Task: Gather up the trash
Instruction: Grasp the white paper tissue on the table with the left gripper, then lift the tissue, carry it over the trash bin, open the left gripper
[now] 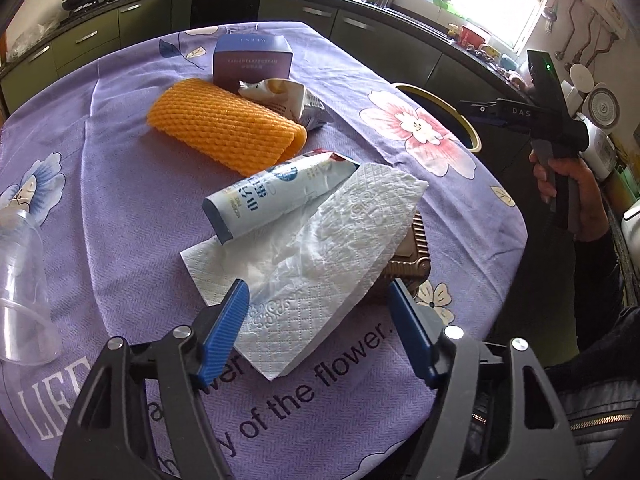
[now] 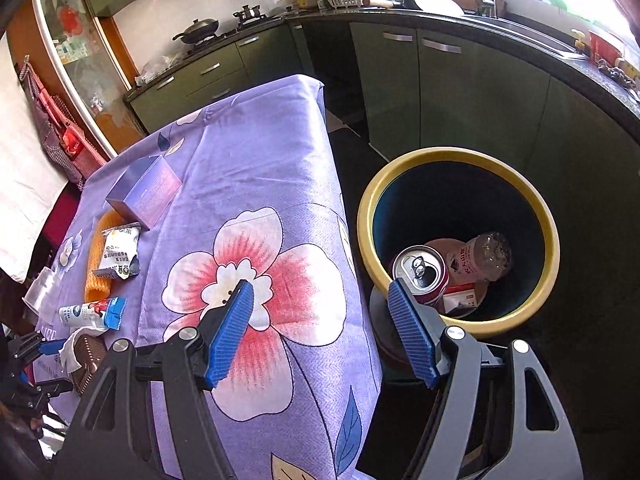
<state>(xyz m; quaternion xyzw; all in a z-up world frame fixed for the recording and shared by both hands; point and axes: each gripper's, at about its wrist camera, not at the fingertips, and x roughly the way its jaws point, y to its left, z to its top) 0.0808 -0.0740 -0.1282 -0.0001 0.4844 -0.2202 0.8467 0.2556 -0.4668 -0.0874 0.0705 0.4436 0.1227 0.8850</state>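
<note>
A white paper napkin (image 1: 320,256) lies on the purple flowered tablecloth (image 1: 120,208), draped over a brown ribbed tray (image 1: 416,256). My left gripper (image 1: 317,286) hovers low over the napkin's near end. Its blue pads (image 1: 226,332) stand apart on either side of it without pressing, so it is open. A blue-and-white carton (image 1: 272,200) rests on the napkin's far edge. My right gripper (image 2: 320,286) is open and empty above the table's edge, beside a yellow-rimmed bin (image 2: 552,248). The bin holds a can (image 2: 420,272) and a plastic bottle (image 2: 484,256).
Further back lie an orange foam net (image 1: 224,128), a crumpled wrapper (image 1: 288,100) and a purple box (image 1: 252,60). A clear plastic cup (image 1: 20,280) lies at the left edge. A hand (image 1: 568,184) holds the other gripper to the right. Dark kitchen cabinets (image 2: 460,92) surround the table.
</note>
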